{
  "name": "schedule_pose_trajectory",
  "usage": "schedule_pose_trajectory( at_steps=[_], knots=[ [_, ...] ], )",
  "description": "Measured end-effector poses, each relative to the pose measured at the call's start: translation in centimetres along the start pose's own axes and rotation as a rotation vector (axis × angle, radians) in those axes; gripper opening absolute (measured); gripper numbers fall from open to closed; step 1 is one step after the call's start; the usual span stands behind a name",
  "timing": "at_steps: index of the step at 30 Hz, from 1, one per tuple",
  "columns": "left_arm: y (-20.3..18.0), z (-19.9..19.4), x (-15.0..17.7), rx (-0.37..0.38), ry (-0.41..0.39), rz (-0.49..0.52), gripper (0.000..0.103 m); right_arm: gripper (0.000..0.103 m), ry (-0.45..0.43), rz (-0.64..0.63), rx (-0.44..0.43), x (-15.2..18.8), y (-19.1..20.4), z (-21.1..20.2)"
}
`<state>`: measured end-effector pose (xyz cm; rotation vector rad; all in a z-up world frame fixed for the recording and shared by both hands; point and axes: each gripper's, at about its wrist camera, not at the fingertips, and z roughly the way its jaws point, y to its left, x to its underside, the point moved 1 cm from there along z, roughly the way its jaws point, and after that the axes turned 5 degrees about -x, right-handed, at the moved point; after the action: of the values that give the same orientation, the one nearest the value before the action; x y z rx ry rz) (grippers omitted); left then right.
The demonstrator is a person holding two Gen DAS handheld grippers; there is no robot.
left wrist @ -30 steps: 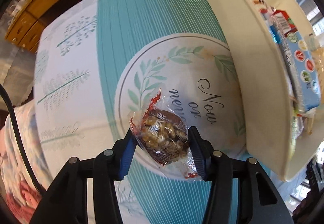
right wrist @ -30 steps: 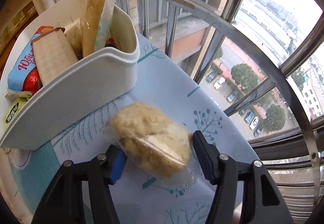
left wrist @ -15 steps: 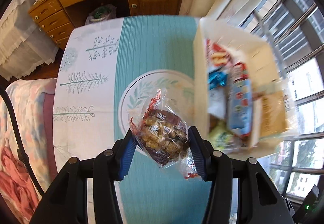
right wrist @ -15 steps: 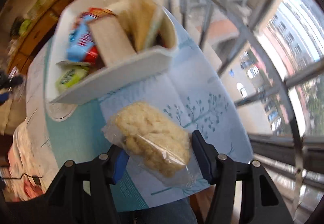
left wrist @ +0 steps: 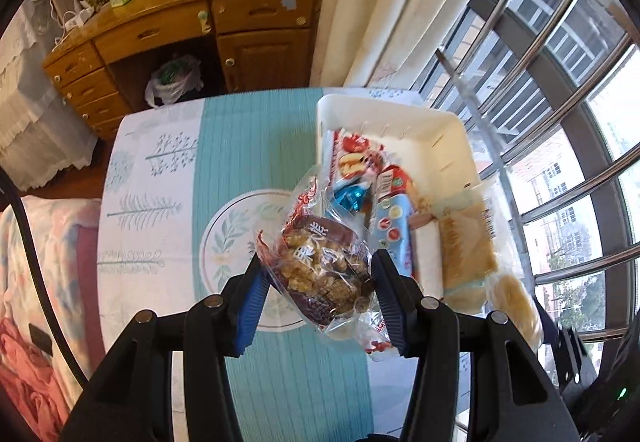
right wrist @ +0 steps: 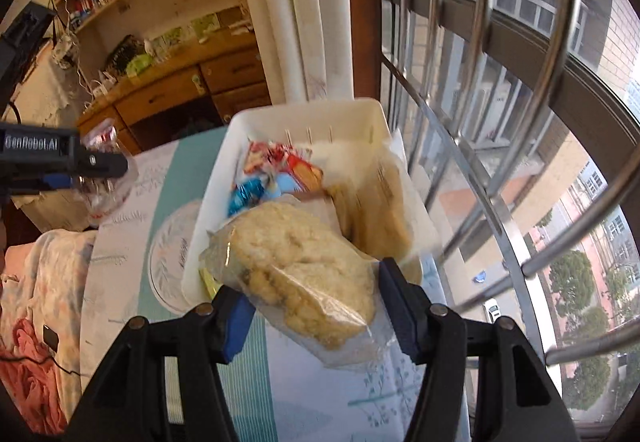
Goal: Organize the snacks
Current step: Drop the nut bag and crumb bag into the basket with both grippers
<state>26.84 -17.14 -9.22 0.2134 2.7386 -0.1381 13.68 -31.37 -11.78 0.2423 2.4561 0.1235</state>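
While both pairs of jaws are closed on a packet each, the step in hand looks like the carry to the bin. The left gripper [left wrist: 320,282] pinches a nut snack [left wrist: 324,266] in a clear wrapper with red ends, its blue pads pressed to either side of the packet, which sits tilted between them. The right gripper [right wrist: 312,298] clamps a pale cake [right wrist: 304,274] in clear film in the same way, the film bulging out past the pads.

Both packets hang in the air above the desk [left wrist: 248,146], clear of its teal-and-white cloth. From the left wrist the nut snack lies over the near left edge of the white bin [left wrist: 400,114]; from the right wrist the cake hangs over the bin's [right wrist: 312,118] near end. The bin already holds several packets, among them a blue-and-red box [left wrist: 394,226] and a tan wafer pack [left wrist: 468,246] leaning at the window side. The far part of the bin looks emptier than the near part.

Next, I judge, each packet needs to travel on over the rim to a free spot, then go lower before the jaws let go, so that it drops in rather than on the rim. With both grippers close together over one bin, going one at a time would avoid a knock.
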Motion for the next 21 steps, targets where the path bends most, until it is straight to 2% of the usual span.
schedule_pose_trajectory(
  at_steps=[6, 13, 15, 16, 17, 19, 21],
  knots=[
    [-0.6, -0.1, -0.3, 0.072, -0.058, 0.001, 0.05, 0.06, -0.055, 0.02, -0.038, -3.3, -0.3, 0.7],
    [-1.1, -0.5, 0.1, 0.178, -0.128, 0.005, 0.051, 0.061, -0.073, -0.005, -0.155, -6.2, -0.7, 1.6],
    [-1.2, -1.1, 0.1, 0.187, -0.152, 0.005, 0.063, 0.063, -0.067, 0.004, -0.188, -6.5, -1.1, 1.8],
    [-1.2, -1.4, 0.0, 0.183, -0.159, 0.007, 0.078, 0.066, -0.074, 0.011, -0.186, -6.6, -1.3, 1.8],
    [-1.2, -1.8, 0.0, 0.179, -0.167, 0.011, 0.081, 0.069, -0.08, 0.017, -0.189, -6.7, -1.4, 1.7],
    [-1.2, -2.4, 0.0, 0.174, -0.184, 0.018, 0.081, 0.086, -0.091, 0.033, -0.2, -6.6, -1.5, 1.5],
    [-0.7, -3.1, 0.1, 0.166, -0.193, 0.013, 0.083, 0.09, -0.097, 0.056, -0.186, -6.5, -1.5, 1.3]
  ],
)
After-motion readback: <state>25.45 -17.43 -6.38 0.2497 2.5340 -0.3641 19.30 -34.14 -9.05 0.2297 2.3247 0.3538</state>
